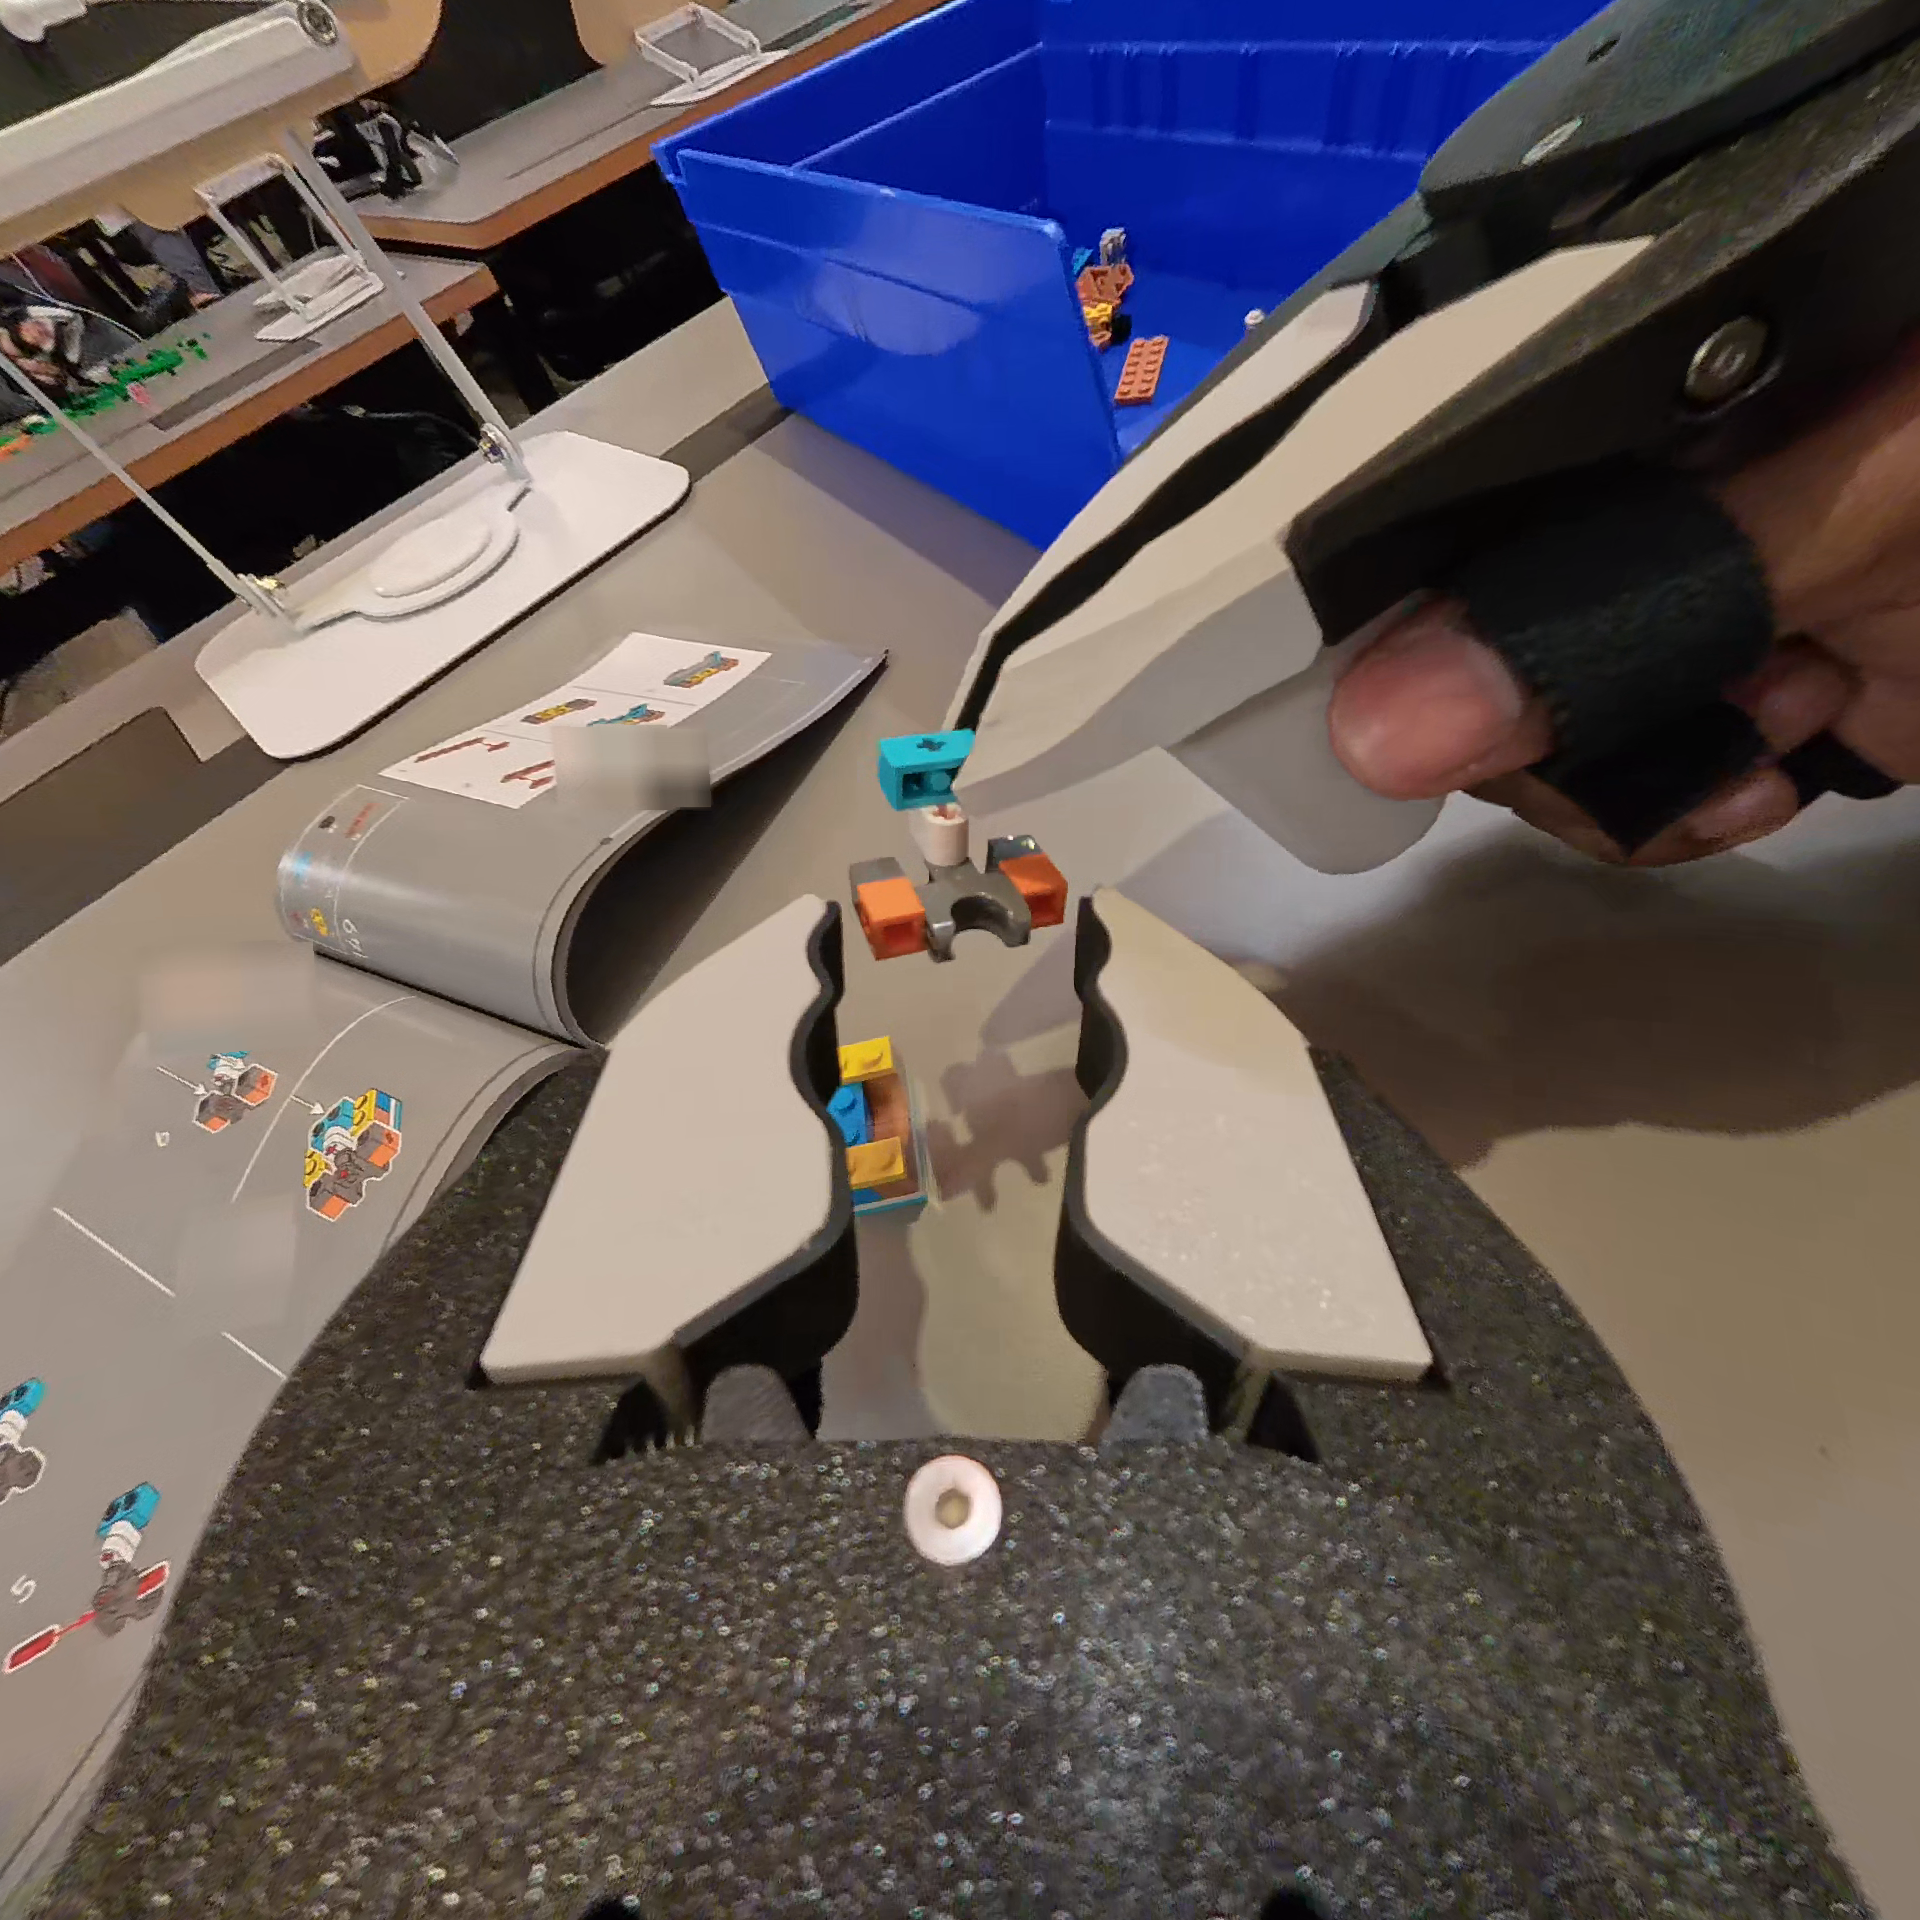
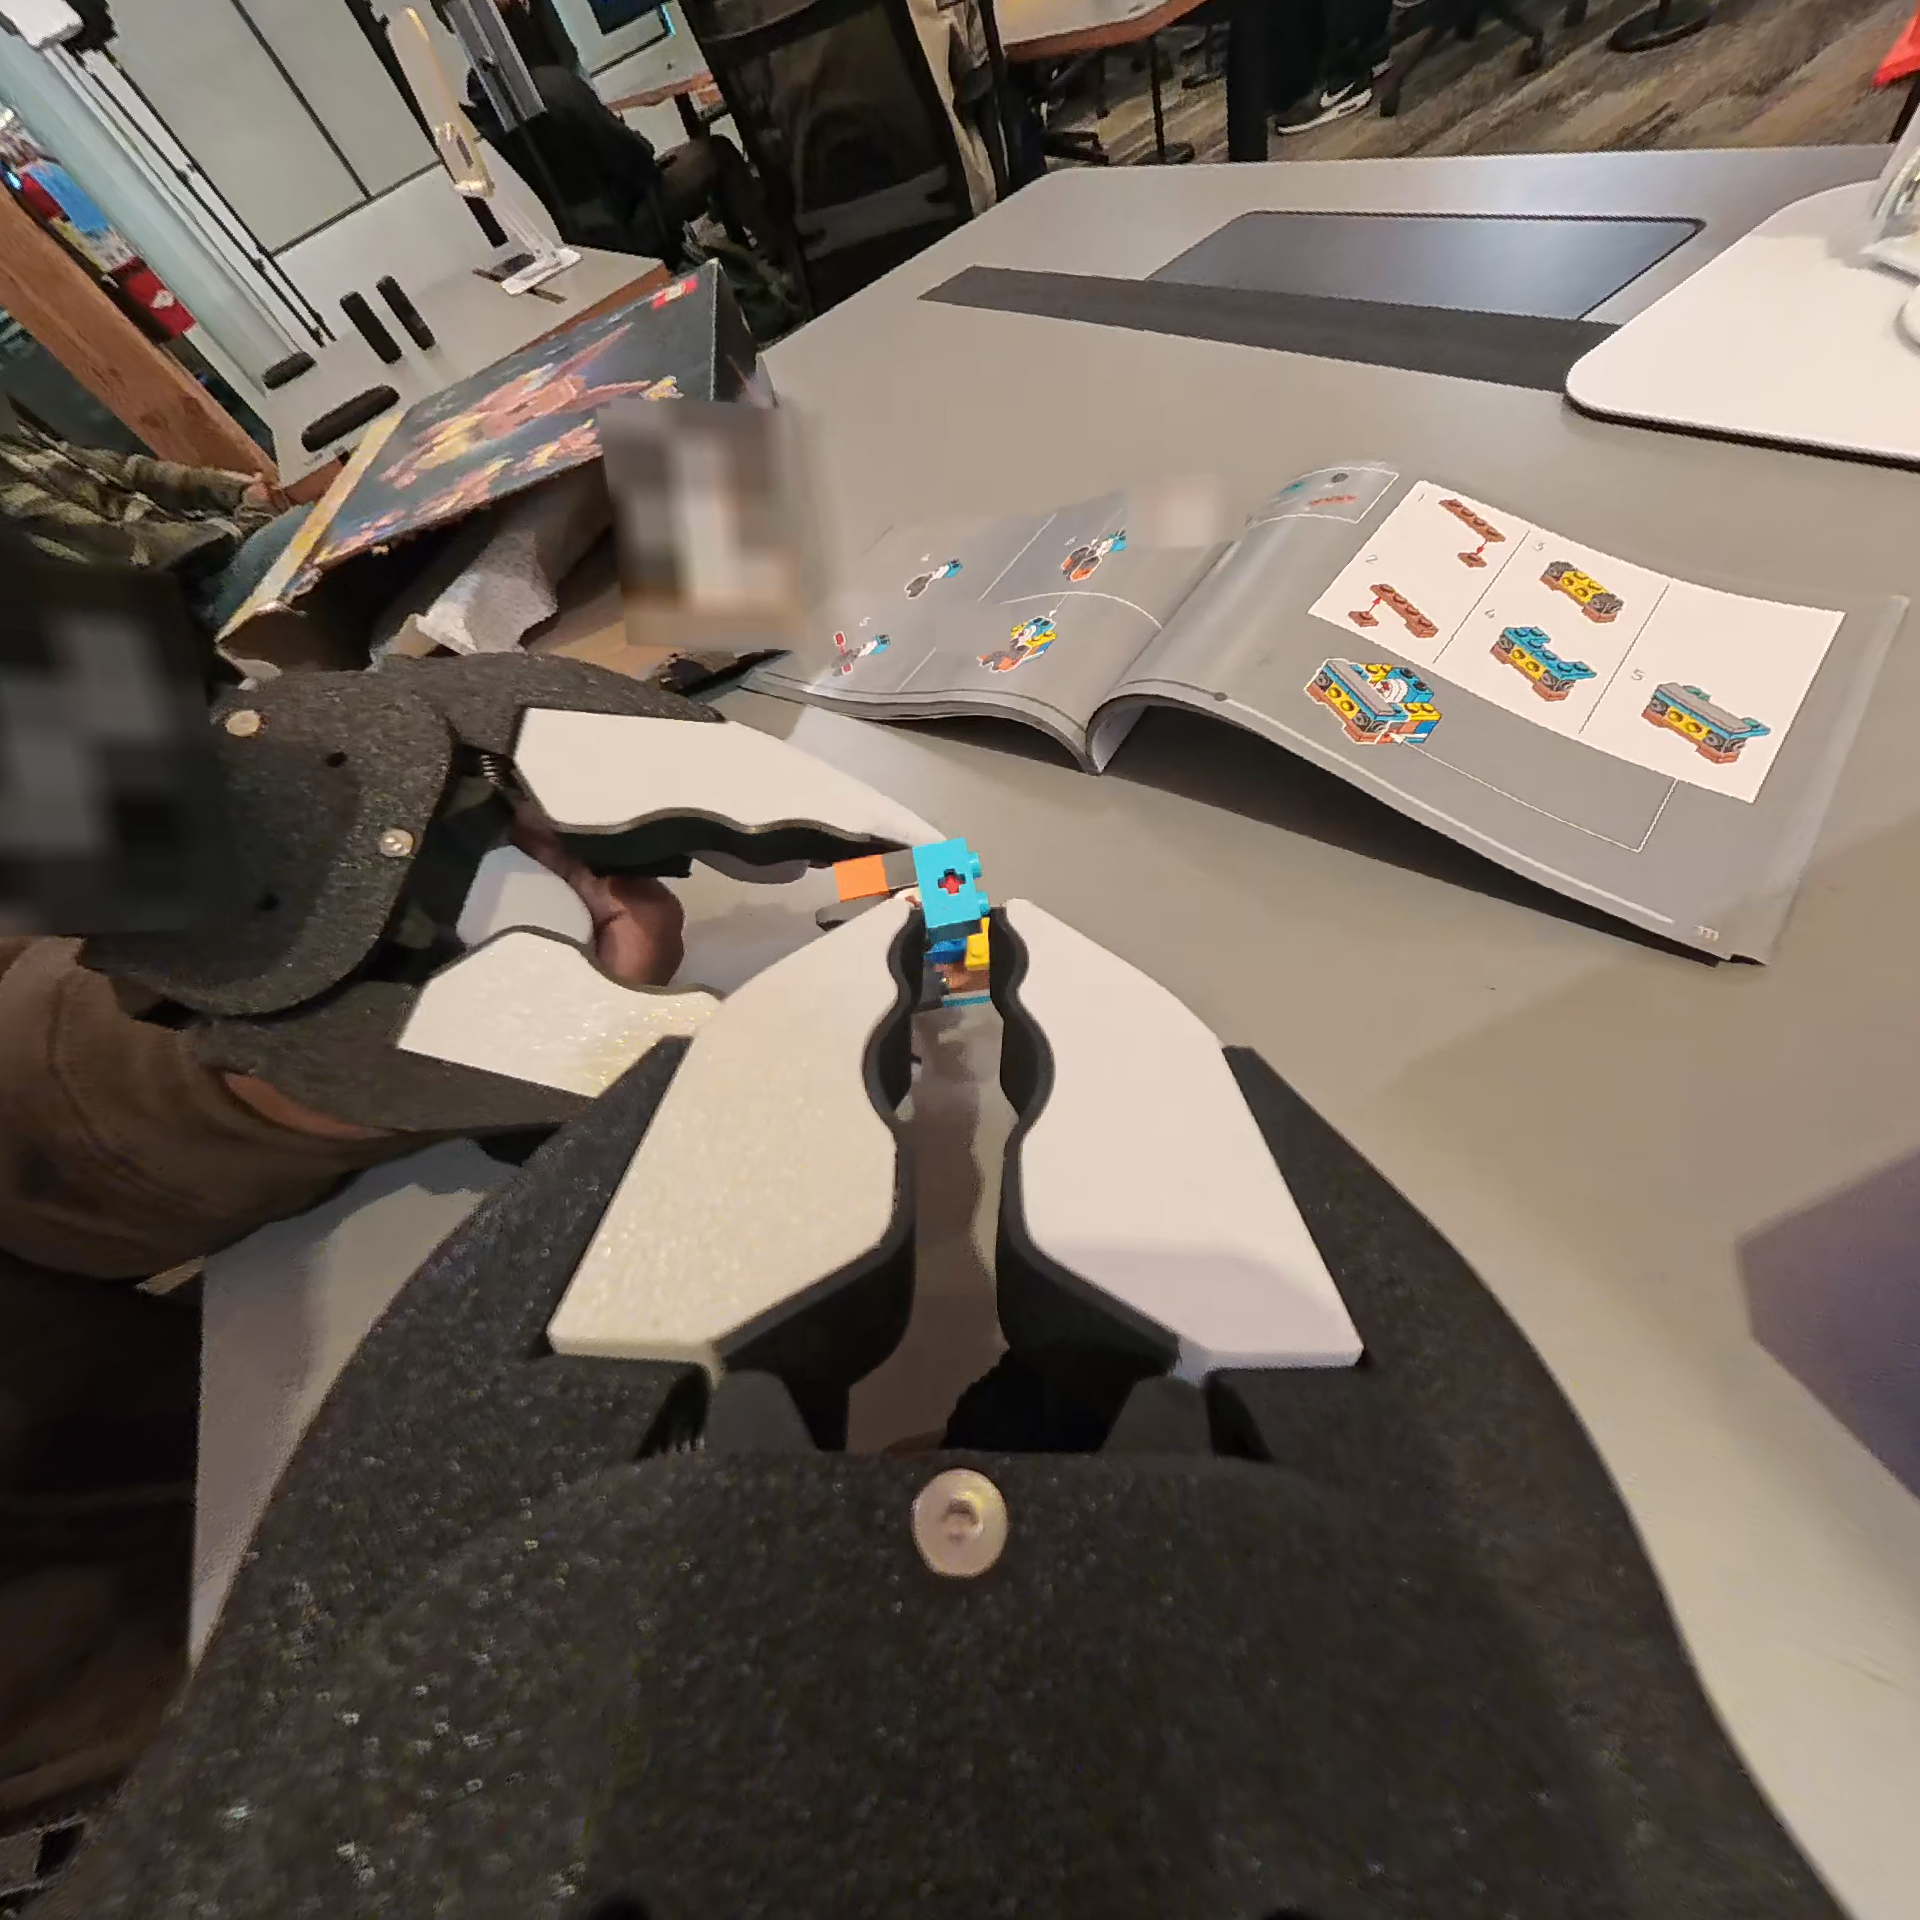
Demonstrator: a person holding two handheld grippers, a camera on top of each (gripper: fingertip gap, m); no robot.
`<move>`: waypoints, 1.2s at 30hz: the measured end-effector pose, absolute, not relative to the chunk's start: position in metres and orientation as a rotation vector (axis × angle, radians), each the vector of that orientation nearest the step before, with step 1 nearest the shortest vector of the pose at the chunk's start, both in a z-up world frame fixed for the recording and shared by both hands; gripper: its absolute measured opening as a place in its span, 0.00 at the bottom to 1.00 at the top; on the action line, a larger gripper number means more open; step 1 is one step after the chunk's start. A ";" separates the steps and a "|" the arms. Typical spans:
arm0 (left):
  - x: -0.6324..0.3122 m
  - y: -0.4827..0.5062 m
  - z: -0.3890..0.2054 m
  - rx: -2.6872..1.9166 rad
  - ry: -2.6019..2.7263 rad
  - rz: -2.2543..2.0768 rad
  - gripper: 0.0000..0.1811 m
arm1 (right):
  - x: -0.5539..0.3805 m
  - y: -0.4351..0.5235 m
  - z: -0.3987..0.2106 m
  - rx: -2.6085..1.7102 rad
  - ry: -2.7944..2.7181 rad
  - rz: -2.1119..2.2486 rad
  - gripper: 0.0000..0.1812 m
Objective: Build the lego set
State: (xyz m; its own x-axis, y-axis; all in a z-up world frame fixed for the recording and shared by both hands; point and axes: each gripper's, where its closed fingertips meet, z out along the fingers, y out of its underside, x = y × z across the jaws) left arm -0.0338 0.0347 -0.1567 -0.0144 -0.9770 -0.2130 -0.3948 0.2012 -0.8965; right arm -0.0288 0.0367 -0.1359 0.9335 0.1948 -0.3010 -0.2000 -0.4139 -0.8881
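1. Left gripper has its jaws spread wide with nothing in them; a small yellow, blue and brown brick stack sits on the grey table between its fingers.
2. Right gripper comes in from 2 o'clock, tips pinched on the teal-topped sub-assembly with orange side bricks, held off the table.
3. Instruction booklet lies open at 10 o'clock.
4. Blue bin farthest out at 12, loose bricks inside.
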 end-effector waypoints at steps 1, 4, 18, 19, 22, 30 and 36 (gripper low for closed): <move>-0.034 0.034 -0.157 -1.336 1.568 -0.802 0.24 | -0.029 0.037 -0.136 -1.947 0.011 0.433 0.06; -0.033 0.034 -0.156 -1.320 1.564 -0.783 0.23 | -0.030 0.037 -0.136 -1.939 0.024 0.432 0.06; -0.036 0.037 -0.148 -1.338 1.528 -0.912 0.21 | -0.038 0.037 -0.132 -1.885 -0.070 0.490 0.11; -0.036 0.038 -0.147 -1.353 1.522 -0.939 0.21 | -0.038 0.036 -0.130 -1.870 -0.091 0.490 0.13; -0.039 0.044 -0.144 -1.397 1.494 -1.029 0.21 | -0.033 0.035 -0.125 -1.825 -0.174 0.458 0.17; -0.052 0.029 -0.112 -1.513 1.376 -1.875 0.21 | -0.032 0.032 -0.112 -1.648 -0.468 0.396 0.26; -0.062 0.023 -0.097 -1.519 1.279 -2.281 0.21 | -0.049 0.030 -0.118 -1.566 -0.708 0.295 0.27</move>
